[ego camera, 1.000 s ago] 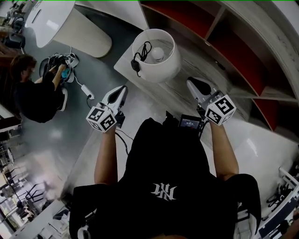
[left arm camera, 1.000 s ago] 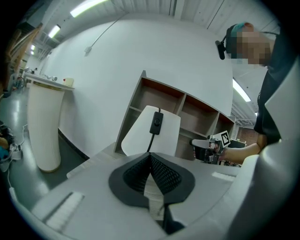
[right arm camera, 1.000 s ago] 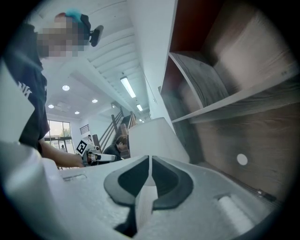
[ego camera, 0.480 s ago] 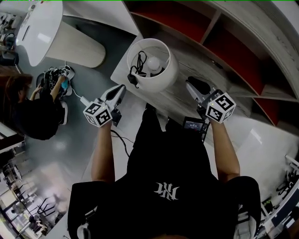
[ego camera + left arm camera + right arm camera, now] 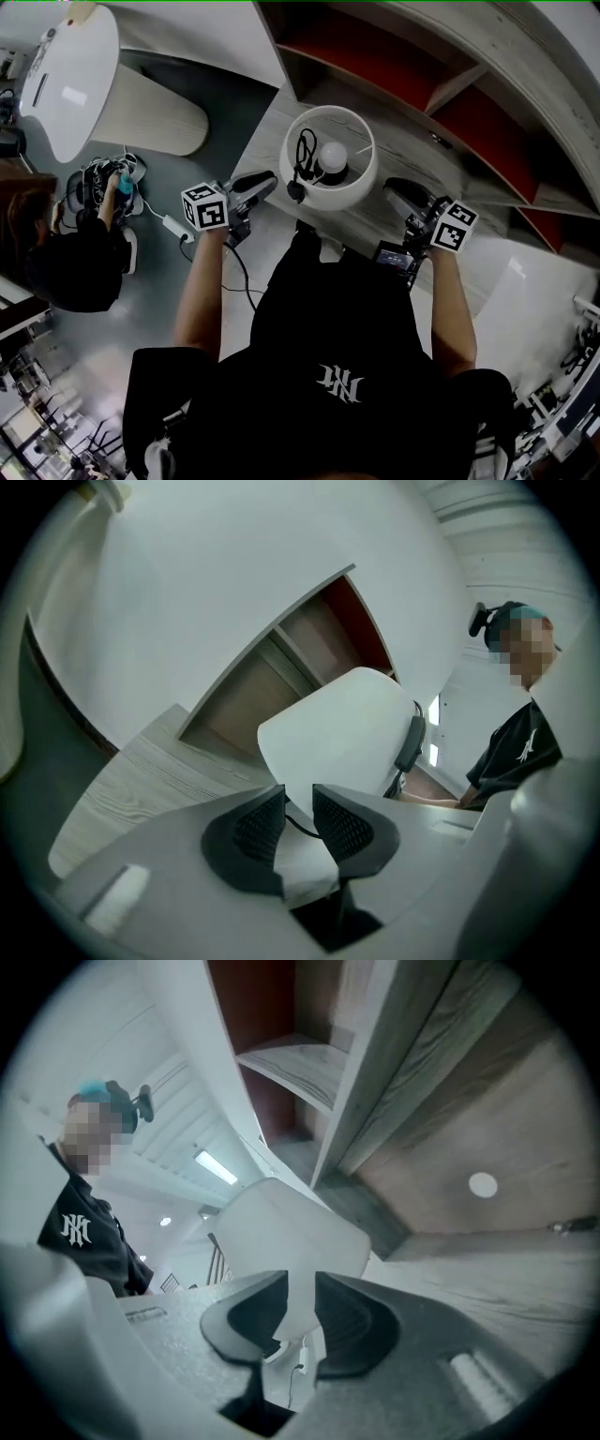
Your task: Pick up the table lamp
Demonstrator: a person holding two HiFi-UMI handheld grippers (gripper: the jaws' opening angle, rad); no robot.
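Left gripper (image 5: 265, 180) and right gripper (image 5: 398, 190) flank the table lamp (image 5: 330, 159), fingers just opened narrowly, empty; an uneven squeeze could tip it off the worktop's (image 5: 403, 141) edge.

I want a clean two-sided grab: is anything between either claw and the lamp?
Nothing visible blocks either: the left claw and the right claw, jaws just opened and empty, flank the lamp; only its own cord hangs on the left claw's side.

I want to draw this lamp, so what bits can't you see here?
- The lamp's base: head view, the lamp shade covers it from above.
- The socket under the bulb: head view, the bulb sits over it.
- Part of the table near edge: head view, the person's black shirt hides it.
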